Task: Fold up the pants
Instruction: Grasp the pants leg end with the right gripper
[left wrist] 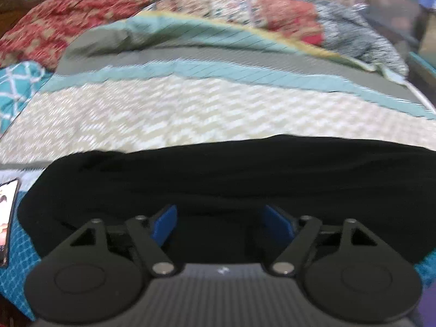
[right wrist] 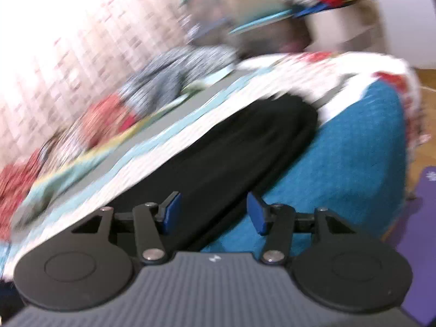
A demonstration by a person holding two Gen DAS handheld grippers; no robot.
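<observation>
Both your grippers are parted and hold nothing. The black pants (left wrist: 231, 179) lie crosswise on the bedspread (left wrist: 163, 109), directly under your left gripper (left wrist: 222, 224); your right gripper (right wrist: 212, 212) straddles their near edge.

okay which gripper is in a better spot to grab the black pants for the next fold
Probably the left gripper: its open fingers sit squarely over the black pants. The right gripper is open too, but straddles the pants' edge, one finger over the blue cover, in a blurred view.
</observation>
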